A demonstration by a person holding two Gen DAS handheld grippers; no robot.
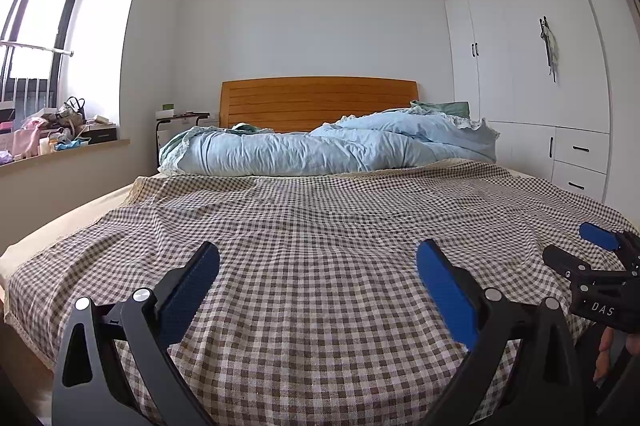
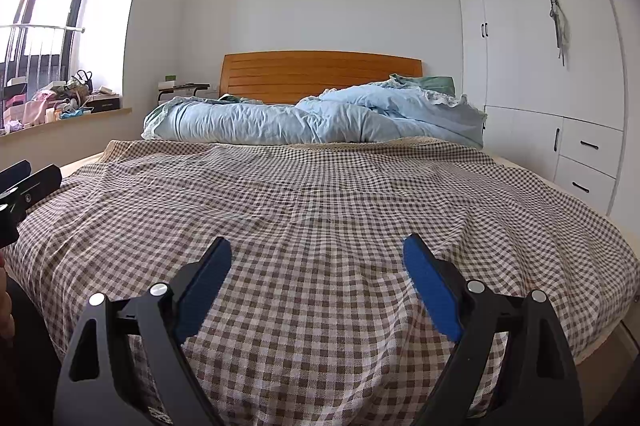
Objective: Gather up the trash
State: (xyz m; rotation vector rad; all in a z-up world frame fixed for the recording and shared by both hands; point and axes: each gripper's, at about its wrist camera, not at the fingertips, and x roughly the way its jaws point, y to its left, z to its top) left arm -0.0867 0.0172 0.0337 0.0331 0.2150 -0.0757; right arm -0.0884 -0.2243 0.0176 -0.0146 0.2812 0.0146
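Two hand-held grippers (image 1: 318, 266) (image 2: 317, 254), seemingly empty

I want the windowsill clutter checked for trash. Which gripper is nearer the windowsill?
Left. The left gripper is on the windowsill side of the bed; the right gripper is beside it, toward the wardrobe.

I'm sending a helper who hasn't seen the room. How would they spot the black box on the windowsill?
Start at the window left of the bed. Along the sill below it lies a clutter of pinkish bags and small items. The black box sits at the end nearest the headboard, low, flat and dark, unlike the pale, soft things beside it.
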